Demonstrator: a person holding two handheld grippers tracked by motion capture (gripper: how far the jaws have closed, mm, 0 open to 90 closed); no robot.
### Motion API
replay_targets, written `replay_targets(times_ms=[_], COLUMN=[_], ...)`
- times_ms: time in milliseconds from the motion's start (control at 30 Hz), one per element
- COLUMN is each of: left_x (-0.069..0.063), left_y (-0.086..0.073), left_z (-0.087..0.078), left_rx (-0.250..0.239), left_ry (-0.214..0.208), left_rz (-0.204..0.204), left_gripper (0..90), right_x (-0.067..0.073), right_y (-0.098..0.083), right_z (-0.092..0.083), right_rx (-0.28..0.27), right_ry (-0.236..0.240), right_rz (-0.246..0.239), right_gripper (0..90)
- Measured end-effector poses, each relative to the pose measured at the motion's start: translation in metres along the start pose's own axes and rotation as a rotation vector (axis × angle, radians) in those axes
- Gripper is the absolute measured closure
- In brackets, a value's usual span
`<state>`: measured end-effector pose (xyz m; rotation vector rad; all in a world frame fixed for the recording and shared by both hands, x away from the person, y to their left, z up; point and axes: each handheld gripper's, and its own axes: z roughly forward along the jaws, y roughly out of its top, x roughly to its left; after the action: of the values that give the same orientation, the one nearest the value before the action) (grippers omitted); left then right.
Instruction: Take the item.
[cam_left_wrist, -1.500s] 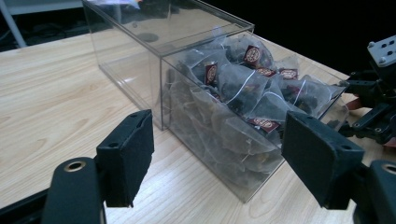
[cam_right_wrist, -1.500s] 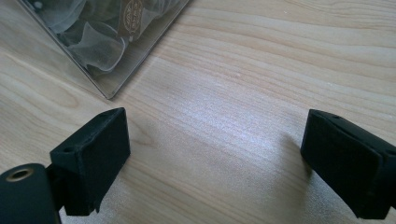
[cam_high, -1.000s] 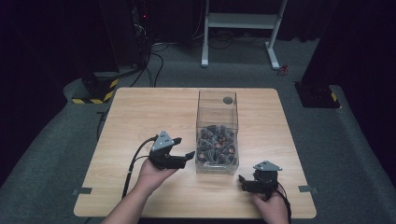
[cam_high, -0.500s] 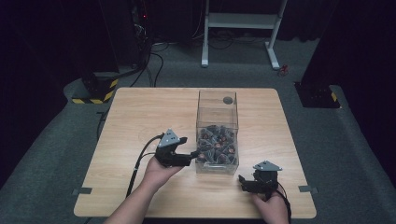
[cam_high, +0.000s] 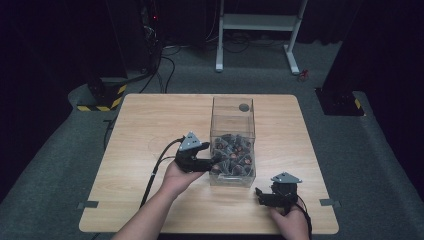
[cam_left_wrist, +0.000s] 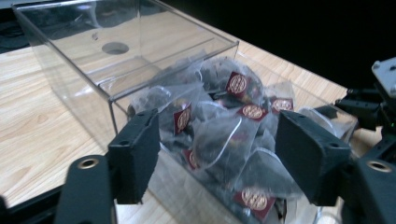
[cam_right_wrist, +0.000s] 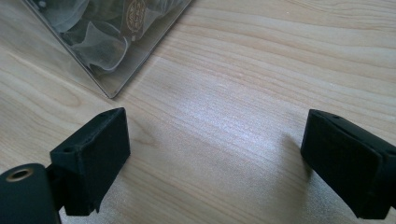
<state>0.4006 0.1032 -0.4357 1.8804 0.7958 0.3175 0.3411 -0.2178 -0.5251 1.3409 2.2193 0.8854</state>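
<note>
A clear plastic box (cam_high: 232, 111) stands on the wooden table (cam_high: 150, 125), its lower part filled with several mesh tea bags (cam_high: 231, 152) bearing dark red labels. My left gripper (cam_high: 212, 161) is open at the box's left wall, over the near rim. In the left gripper view its jaws stand wide apart around the pile of tea bags (cam_left_wrist: 219, 135) with nothing pinched, and the clear box (cam_left_wrist: 93, 60) stretches away behind. My right gripper (cam_high: 259, 196) rests low on the table near the box's front right corner, open. In the right gripper view its jaws frame bare wood below the box corner (cam_right_wrist: 109, 74).
A round hole (cam_high: 243, 107) marks the box's far wall. The table's front edge lies just behind my right hand (cam_high: 290, 222). A cable (cam_high: 152, 175) trails from the left gripper toward the front edge. Off the table stand a white frame (cam_high: 260, 22) and dark equipment.
My left gripper has moved right and forward, from beside the box to its left rim over the tea bags. The right gripper has stayed put.
</note>
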Motion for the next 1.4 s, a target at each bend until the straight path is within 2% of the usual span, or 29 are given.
replay_targets(times_ms=[100,300,400,600,833,1033,1400], left_x=[-0.002,-0.001,-0.002,-0.002,-0.003,-0.005,-0.005], left_y=[0.000,-0.001,-0.003,-0.004,-0.006,-0.008,-0.006], left_z=[0.006,0.013,0.013,0.012,0.011,0.011,0.006], left_rx=[0.013,0.020,0.024,0.008,0.009,0.006,-0.031], left_ry=[0.004,0.015,0.022,0.016,0.006,0.001,-0.003], left_rz=[0.013,0.006,0.029,0.016,0.034,0.046,0.025], left_gripper=[36.5,43.0,45.9,61.9,74.4,89.0,90.0], right_x=[0.000,0.000,0.000,0.000,0.000,0.000,0.000], right_y=[0.000,0.000,0.000,0.000,0.000,0.000,0.000], right_z=[0.000,0.000,0.000,0.000,0.000,0.000,0.000], right_rx=[0.002,-0.001,0.000,0.000,0.000,0.001,0.001], right_ry=[0.002,0.004,0.005,0.005,0.006,0.007,0.008], right_rz=[0.002,-0.003,-0.004,-0.004,-0.004,-0.002,-0.003], right_gripper=[8.0,8.0,8.0,8.0,8.0,8.0,8.0])
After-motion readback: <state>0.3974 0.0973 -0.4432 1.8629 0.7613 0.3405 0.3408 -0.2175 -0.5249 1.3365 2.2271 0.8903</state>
